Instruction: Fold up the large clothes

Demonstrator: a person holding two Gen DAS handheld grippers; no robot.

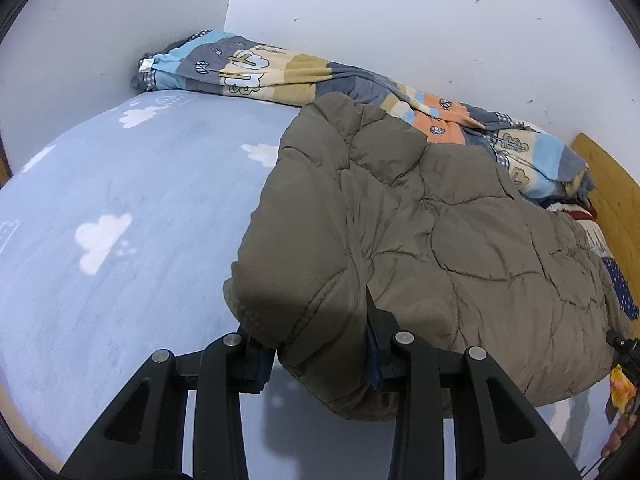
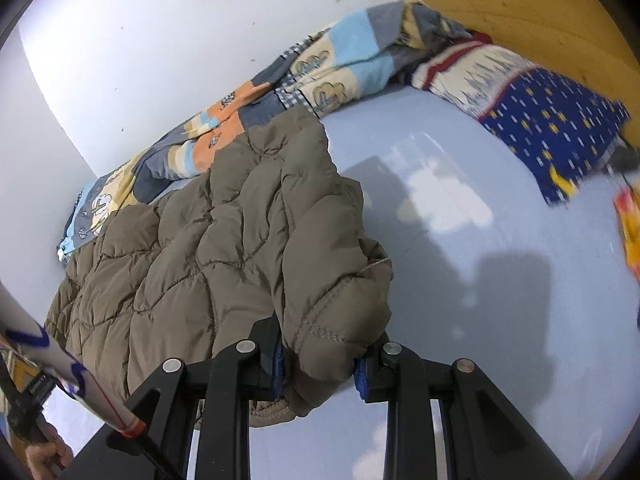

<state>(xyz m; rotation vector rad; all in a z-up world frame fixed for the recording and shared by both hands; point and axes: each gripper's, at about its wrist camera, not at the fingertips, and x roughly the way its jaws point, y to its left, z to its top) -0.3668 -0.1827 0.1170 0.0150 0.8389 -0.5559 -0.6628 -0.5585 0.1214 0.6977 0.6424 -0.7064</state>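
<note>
A large olive-brown quilted jacket (image 1: 420, 232) lies on the light blue cloud-print bed sheet (image 1: 120, 200). My left gripper (image 1: 320, 360) is shut on the jacket's near left corner, a thick bunch of padded fabric between the blue pads. My right gripper (image 2: 320, 364) is shut on the jacket's (image 2: 224, 240) near right corner, which bulges between its fingers. Both corners are lifted slightly off the sheet (image 2: 480, 260). The rest of the jacket spreads back toward the wall.
A patchwork blanket (image 1: 280, 72) is bunched along the white wall behind the jacket. A blue patterned pillow (image 2: 560, 128) lies by the wooden headboard (image 2: 540, 12). The left arm's sleeve (image 2: 40, 340) shows at the right wrist view's lower left.
</note>
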